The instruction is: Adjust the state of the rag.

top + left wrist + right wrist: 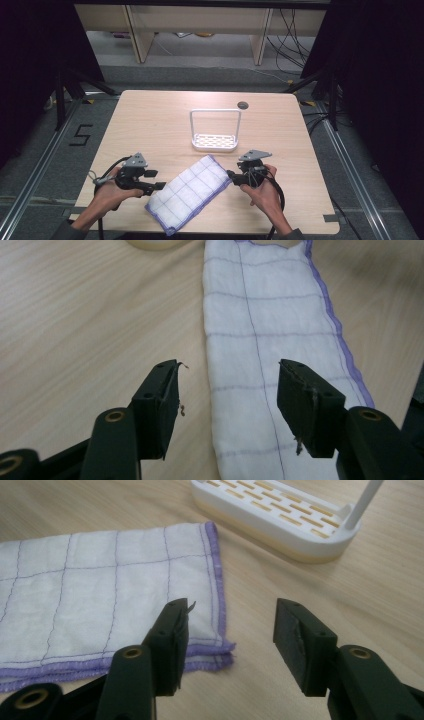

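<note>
A folded white cloth [192, 192] with a purple grid and purple hem lies slantwise on the wooden table [150, 120], between my two grippers. My left gripper [161, 186] sits at the cloth's left side. In the left gripper view its jaws [227, 375] stand open just above the cloth [270, 315], gripping nothing. My right gripper [231, 175] is at the cloth's right corner. In the right gripper view it [230, 612] is open over the hemmed corner of the cloth [100, 585], with its pads clear of the fabric.
A white slotted rack [215, 142] with a tall wire loop handle stands just beyond the cloth, and it sits close ahead in the right gripper view [280, 515]. A cable hole [243, 105] lies near the table's far edge. Bare wood surrounds the cloth.
</note>
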{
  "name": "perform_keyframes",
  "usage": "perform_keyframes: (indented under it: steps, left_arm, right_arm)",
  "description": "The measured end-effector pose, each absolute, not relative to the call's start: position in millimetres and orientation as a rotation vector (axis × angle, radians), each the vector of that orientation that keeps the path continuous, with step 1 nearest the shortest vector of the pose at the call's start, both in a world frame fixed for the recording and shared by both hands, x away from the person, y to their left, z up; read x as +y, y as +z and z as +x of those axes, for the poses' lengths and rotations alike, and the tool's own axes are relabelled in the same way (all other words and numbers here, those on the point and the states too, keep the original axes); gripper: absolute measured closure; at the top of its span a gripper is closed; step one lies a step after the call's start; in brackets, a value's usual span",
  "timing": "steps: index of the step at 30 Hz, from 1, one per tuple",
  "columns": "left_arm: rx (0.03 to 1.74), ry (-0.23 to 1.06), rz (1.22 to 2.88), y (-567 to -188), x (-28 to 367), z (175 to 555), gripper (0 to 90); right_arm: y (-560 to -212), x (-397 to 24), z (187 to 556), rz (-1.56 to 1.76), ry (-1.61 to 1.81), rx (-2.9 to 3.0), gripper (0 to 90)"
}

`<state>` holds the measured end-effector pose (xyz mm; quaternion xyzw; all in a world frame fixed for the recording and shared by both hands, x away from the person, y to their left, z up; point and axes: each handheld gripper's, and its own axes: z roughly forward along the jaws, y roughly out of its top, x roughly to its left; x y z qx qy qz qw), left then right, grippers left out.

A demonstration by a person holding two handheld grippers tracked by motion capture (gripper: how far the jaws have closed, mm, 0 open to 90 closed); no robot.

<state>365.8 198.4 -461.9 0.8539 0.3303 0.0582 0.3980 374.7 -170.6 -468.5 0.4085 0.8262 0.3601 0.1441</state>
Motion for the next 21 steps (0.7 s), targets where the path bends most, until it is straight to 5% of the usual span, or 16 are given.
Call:
perform_keyframes:
  steps: [21]
  left_arm:
    - [0.803,0.08,2.211,-475.3,121.7,439.8,40.3]
  right_arm:
    - [-481.7,-168.3,361.5,1.27,1.005,2.385,45.8]
